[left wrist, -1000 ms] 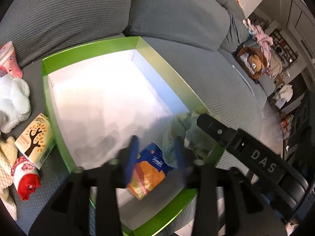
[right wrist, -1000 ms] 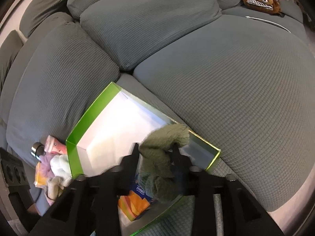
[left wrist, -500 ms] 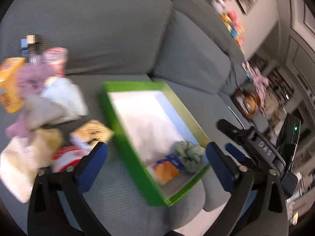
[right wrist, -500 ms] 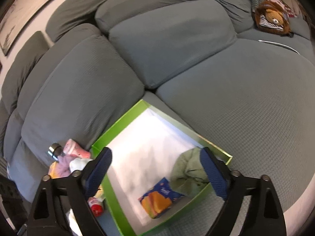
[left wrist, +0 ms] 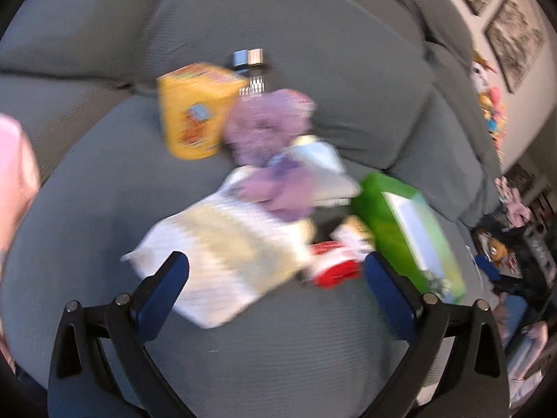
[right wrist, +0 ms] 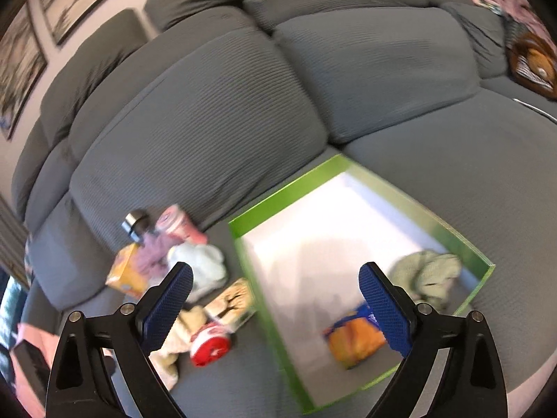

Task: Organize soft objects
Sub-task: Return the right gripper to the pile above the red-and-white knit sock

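- Grey sofa (right wrist: 216,111) fills both views, everything resting on its seat cushions.
- Green box (right wrist: 289,191) with a white floor sits on the seat; inside lie the green cloth (right wrist: 428,275) in the near right corner and an orange-and-blue tissue pack (right wrist: 351,341) just beside it.
- Left tongs (left wrist: 275,278), jaws having just sprung wide, released and empty, over a blurred heap: cream knitted cloth (left wrist: 222,254), purple plush (left wrist: 268,129), yellow carton (left wrist: 195,108), red-and-white item (left wrist: 334,264).
- Right tongs (right wrist: 275,299), jaws also just opened, gaping and holding nothing, the green cloth lying clear of the right pad.
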### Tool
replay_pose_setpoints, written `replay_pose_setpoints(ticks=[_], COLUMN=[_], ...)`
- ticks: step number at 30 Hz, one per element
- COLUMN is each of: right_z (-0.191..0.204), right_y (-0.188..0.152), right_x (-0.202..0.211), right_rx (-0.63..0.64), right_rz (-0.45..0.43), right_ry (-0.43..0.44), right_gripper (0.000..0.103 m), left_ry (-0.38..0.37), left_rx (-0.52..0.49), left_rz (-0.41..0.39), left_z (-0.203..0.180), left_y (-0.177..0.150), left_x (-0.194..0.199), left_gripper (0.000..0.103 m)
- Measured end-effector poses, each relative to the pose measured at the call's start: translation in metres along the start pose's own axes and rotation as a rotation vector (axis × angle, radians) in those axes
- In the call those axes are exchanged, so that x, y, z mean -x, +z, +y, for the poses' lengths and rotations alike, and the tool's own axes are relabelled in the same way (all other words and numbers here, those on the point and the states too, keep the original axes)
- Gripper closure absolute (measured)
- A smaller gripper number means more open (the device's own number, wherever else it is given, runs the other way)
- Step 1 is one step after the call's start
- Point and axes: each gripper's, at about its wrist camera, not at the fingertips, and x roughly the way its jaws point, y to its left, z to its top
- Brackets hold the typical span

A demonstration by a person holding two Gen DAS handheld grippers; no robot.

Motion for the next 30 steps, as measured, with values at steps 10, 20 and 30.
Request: replay_pose_setpoints(ticks=[10,20,30], right_z=[0.062,0.093,0.115], right_y=[-0.023,-0.045,-0.065], right_x=[-0.026,-0.048,-0.065], right_rx=[0.138,0.196,0.284], right_rz=[0.075,0.152,0.220], right_ry=[0.042,0.075,0.044], right_gripper=[0.007,0.017,0.042], left_ry=[0.108,0.144,0.144], left_rx=[0.083,0.115,0.108], left_rz=[0.035,0.012,0.015], left_z=[0.067,0.084,0.085], left_y=[-0.012,-0.004,-0.003], left_x=[-0.013,-0.005,-0.004], left_gripper=[0.006,0.017,0.035])
